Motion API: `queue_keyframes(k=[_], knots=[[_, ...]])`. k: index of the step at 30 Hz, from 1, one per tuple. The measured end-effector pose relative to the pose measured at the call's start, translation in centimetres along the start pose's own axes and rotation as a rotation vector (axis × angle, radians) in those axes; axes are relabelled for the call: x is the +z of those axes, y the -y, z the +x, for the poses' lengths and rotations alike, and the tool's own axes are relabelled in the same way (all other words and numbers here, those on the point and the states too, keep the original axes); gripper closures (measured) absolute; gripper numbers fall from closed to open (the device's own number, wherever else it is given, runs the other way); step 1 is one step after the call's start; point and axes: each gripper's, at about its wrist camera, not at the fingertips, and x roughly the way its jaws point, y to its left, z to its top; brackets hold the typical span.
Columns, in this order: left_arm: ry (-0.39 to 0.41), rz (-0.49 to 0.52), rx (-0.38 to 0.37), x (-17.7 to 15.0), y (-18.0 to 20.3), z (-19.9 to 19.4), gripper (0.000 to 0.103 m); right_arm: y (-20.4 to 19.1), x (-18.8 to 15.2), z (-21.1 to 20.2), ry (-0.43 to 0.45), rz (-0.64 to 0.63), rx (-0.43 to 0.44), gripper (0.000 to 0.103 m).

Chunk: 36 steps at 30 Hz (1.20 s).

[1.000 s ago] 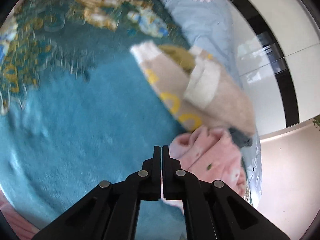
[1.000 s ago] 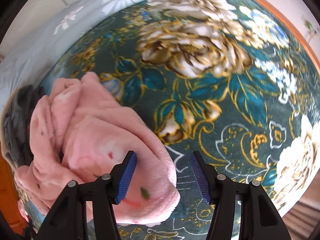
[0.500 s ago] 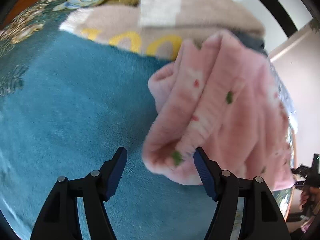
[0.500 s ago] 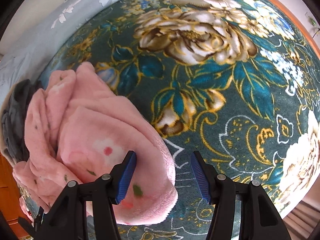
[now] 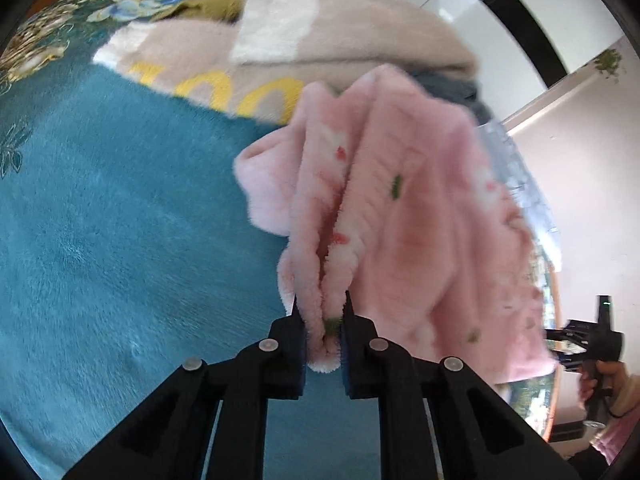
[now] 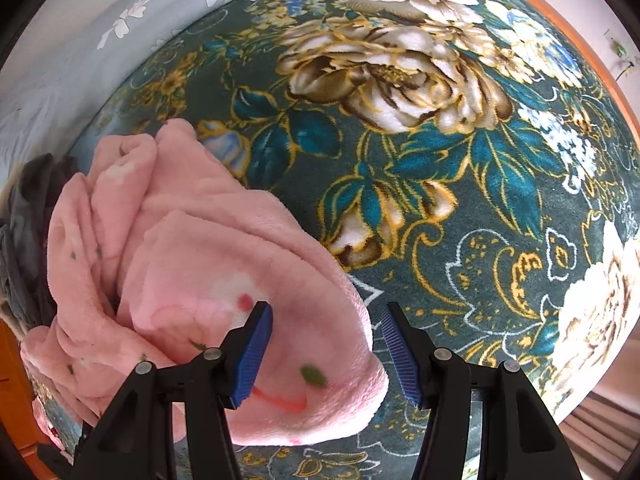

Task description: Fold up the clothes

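Observation:
A fluffy pink garment (image 5: 404,232) with small red and green marks lies bunched on a teal floral blanket (image 5: 120,240). My left gripper (image 5: 323,320) is shut on a bunched edge of the pink garment, with cloth pinched between the jaws. In the right wrist view the same pink garment (image 6: 208,264) lies crumpled on the blanket (image 6: 460,184). My right gripper (image 6: 326,344) is open, its blue pads either side of the garment's near corner, not closed on it. The right gripper also shows far right in the left wrist view (image 5: 592,344).
A beige garment with yellow letters and a white patch (image 5: 320,44) lies behind the pink one. A dark grey garment (image 6: 24,216) sits at the left beside it. A grey flowered sheet (image 6: 132,20) lies beyond the blanket.
My left gripper opened, moved in on the pink garment's edge and has now shut on it. My right gripper stayed open over the garment's corner, barely moving.

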Motion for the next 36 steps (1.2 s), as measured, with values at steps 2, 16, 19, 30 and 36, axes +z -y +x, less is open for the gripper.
queue_keyframes(k=[2,16,19,30,36], knots=[[0.024,-0.009,-0.07,-0.2,0.4,-1.7,0.091,-0.3,-0.3,-0.3,0.007,0.0,-0.014,0.042],[0.396,-0.289,-0.168,4.7,-6.1,-14.0,0.091,-2.3,-1.5,-2.0,0.048,-0.016,0.033,0.042],[0.374,-0.509,-0.06,1.8,-12.3,-14.1,0.091,-1.3,-1.5,-1.5,0.044,0.022,0.049,0.042],[0.266,-0.765,0.028,-3.6,-17.5,-10.8,0.09,4.6,-2.1,0.4,0.026,0.143,0.106,0.042],[0.287,-0.759,0.037,-3.2,-16.2,-11.9,0.09,5.1,-2.0,2.2,0.005,0.226,0.242,0.042]])
